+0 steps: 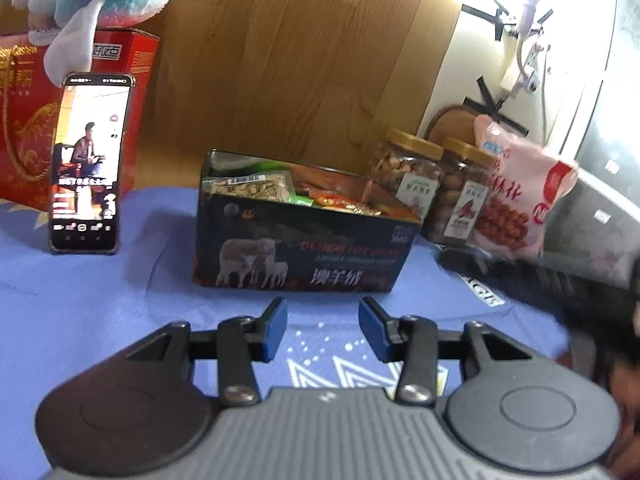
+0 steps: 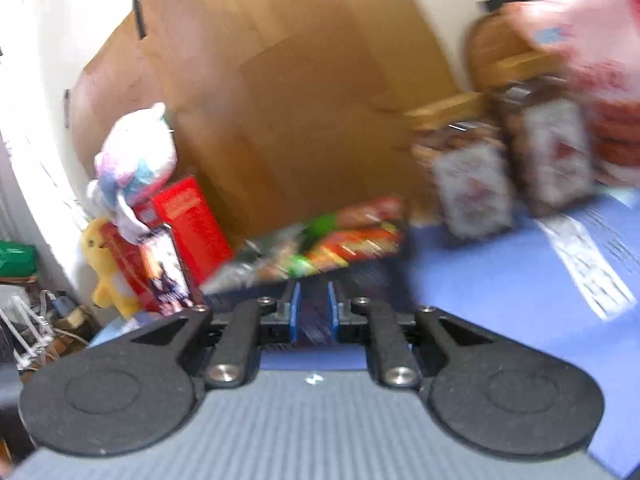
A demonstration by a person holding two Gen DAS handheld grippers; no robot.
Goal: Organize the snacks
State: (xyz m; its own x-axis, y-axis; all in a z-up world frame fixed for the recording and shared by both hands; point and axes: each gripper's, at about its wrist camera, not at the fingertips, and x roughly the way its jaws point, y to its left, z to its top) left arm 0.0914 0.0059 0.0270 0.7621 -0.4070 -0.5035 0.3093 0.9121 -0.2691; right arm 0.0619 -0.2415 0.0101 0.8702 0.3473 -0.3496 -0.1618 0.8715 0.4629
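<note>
A blue printed cloth [image 1: 100,300] is covering the work surface. The left gripper [image 1: 323,330] is hovering spread and empty over it; the right gripper [image 2: 313,310] is standing slightly parted, nothing visibly pinched. Beyond, the snack tin [image 1: 304,248] is sitting full: its packets [image 1: 256,188] are likely light and crinkly, best pinched at an edge.

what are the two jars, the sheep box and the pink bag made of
The two jars: clear plastic or glass, since the nuts show through; the tan lids look matte, maybe plastic. The sheep box: dark and printed, with thin sharp edges and a slight sheen, so possibly tin, perhaps coated card. The pink bag: soft glossy plastic film, creased and slumped against the jars.
</note>
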